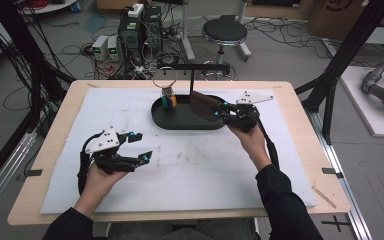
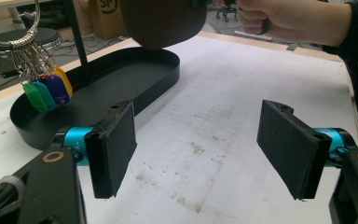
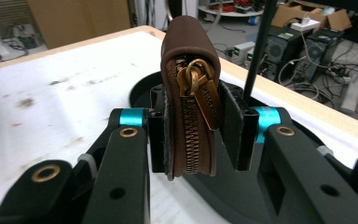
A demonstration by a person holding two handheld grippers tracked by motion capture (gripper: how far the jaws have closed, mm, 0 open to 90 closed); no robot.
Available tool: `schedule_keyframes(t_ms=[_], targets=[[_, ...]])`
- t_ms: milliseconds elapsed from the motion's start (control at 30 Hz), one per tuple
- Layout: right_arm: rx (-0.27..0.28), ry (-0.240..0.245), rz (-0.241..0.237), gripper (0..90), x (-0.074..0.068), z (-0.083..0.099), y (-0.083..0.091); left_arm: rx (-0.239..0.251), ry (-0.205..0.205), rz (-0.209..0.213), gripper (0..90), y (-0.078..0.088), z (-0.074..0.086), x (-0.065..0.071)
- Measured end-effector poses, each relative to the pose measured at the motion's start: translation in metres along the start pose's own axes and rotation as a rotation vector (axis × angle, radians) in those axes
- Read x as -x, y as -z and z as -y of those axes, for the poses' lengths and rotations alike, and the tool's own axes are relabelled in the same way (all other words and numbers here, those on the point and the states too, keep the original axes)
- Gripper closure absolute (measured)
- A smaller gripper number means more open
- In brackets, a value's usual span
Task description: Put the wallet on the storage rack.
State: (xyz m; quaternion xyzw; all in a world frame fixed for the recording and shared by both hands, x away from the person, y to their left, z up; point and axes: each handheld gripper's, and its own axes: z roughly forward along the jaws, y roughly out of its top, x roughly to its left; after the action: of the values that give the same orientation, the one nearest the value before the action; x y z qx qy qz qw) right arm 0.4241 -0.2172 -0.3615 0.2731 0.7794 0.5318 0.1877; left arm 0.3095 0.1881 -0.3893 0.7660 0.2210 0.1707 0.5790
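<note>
My right gripper point(image 1: 221, 113) is shut on a brown zipped pouch point(image 1: 204, 106), held over the right end of the black oval tray point(image 1: 165, 119). In the right gripper view the pouch point(image 3: 189, 88) stands on edge between the pads, brass zipper pull facing the camera. A key ring with coloured tags point(image 1: 167, 98) hangs from the black stand point(image 1: 192, 75) over the tray's left part; the tags point(image 2: 46, 91) show blue, green and orange. My left gripper point(image 1: 140, 146) stands open over the white mat, with nothing between its pads point(image 2: 114, 149).
A white mat point(image 1: 190, 170) covers most of the wooden table point(image 1: 300, 145). Past the table's far edge are a black stool point(image 1: 224, 33), computers and floor cables. Black frame posts rise at both sides.
</note>
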Motion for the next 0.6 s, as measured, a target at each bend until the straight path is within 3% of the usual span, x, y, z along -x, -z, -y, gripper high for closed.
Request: schedule_keyframes(t_ms=[100, 200, 333, 400, 500, 600], targets=[[-0.006, -0.014, 0.017, 66.9, 0.003, 0.000, -0.013, 0.001, -0.004, 0.006, 28.0, -0.001, -0.001, 0.001], [-0.010, 0.005, 0.050, 66.9, 0.004, 0.002, -0.026, 0.002, -0.009, 0.010, 28.1, -0.003, -0.001, 0.003], [-0.034, -0.022, 0.061, 66.9, 0.008, 0.009, -0.043, 0.005, -0.016, 0.011, 28.1, -0.005, 0.000, 0.006], [-0.044, -0.060, 0.075, 66.9, 0.011, 0.013, -0.053, 0.006, -0.018, 0.012, 28.1, -0.007, 0.001, 0.007], [-0.024, -0.100, 0.087, 67.0, 0.013, 0.017, -0.063, 0.004, -0.021, 0.017, 28.1, -0.009, 0.001, 0.009], [0.001, -0.111, 0.096, 67.2, 0.015, 0.022, -0.072, 0.000, -0.020, 0.030, 28.1, -0.011, 0.001, 0.011]])
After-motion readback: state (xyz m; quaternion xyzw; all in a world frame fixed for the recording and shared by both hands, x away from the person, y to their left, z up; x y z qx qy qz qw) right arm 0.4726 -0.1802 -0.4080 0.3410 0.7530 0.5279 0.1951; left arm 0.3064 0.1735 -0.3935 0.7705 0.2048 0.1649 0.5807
